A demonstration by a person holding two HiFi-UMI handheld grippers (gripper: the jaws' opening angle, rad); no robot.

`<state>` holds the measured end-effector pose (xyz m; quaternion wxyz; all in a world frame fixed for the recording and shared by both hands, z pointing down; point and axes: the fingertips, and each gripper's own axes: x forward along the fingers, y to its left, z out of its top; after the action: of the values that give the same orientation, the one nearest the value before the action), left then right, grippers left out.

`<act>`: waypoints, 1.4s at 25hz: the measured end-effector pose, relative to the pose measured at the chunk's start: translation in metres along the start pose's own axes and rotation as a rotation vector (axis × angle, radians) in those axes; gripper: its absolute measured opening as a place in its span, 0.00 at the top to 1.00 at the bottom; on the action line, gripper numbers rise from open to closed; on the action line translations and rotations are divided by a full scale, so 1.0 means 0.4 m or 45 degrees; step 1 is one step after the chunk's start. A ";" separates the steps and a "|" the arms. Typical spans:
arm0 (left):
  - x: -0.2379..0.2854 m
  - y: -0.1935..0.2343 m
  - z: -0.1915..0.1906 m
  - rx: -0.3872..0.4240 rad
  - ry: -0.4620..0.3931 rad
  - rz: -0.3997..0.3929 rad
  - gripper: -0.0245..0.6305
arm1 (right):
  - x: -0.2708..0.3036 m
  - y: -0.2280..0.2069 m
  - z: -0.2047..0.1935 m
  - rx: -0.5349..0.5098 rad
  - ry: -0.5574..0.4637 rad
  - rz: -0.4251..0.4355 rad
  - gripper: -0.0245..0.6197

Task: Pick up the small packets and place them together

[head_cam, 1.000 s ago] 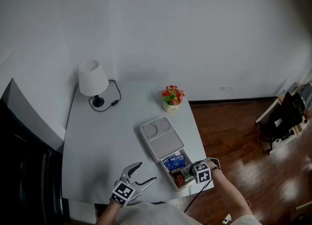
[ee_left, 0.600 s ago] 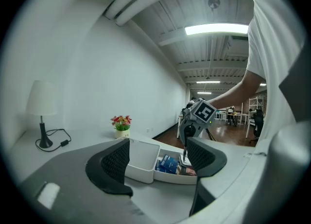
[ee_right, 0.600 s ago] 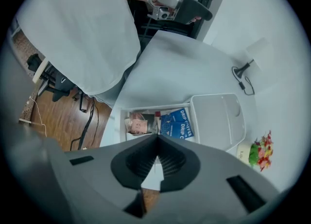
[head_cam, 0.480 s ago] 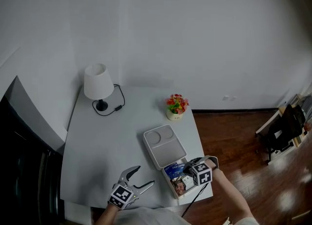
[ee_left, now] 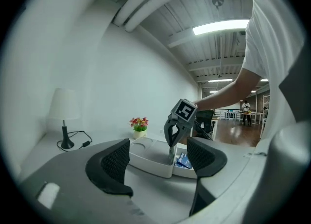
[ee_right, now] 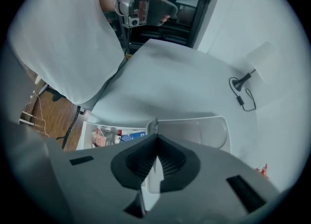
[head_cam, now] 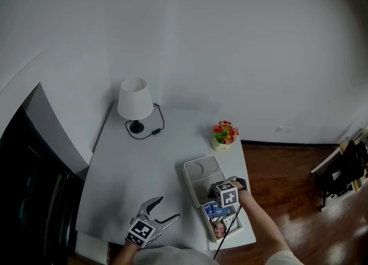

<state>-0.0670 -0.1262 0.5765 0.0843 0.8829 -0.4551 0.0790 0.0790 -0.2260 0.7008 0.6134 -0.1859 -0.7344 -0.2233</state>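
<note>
Grey right gripper [ee_left: 171, 158], jaws together, at tray rim [ee_left: 146, 162]

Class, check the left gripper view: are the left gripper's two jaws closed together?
No: the left gripper has its jaws standing well apart, with nothing held between them.

**left tongs [head_cam: 165, 210] open, right tongs [ee_left: 171, 154] shut**

left tongs held low, close to the body, jaws spread wide, nothing between them. right tongs point steeply down, jaws pressed together. right forearm [head_cam: 261, 228] is bare and stretched forward. marker cube on top.
</note>
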 end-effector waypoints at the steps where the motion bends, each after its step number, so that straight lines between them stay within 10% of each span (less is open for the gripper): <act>1: -0.008 0.008 -0.004 0.000 0.003 0.017 0.42 | 0.013 -0.009 0.002 0.000 0.011 0.014 0.96; 22: -0.087 0.029 -0.027 -0.028 0.010 0.131 0.42 | 0.166 -0.178 -0.030 0.146 0.094 -0.274 0.88; 25: -0.082 0.031 -0.046 -0.010 0.026 0.139 0.42 | 0.147 -0.193 -0.028 0.170 0.047 -0.332 0.48; 31: -0.074 0.036 -0.011 -0.011 -0.028 0.113 0.42 | 0.030 -0.224 0.006 0.252 -0.102 -0.588 0.46; 35: -0.072 0.049 0.023 -0.017 -0.079 0.105 0.42 | -0.130 -0.232 0.068 0.462 -0.419 -0.827 0.46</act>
<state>-0.0990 -0.1166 0.5630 0.0728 0.8649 -0.4940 0.0518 0.0151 -0.2879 0.6365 0.4080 0.1338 -0.8708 -0.2394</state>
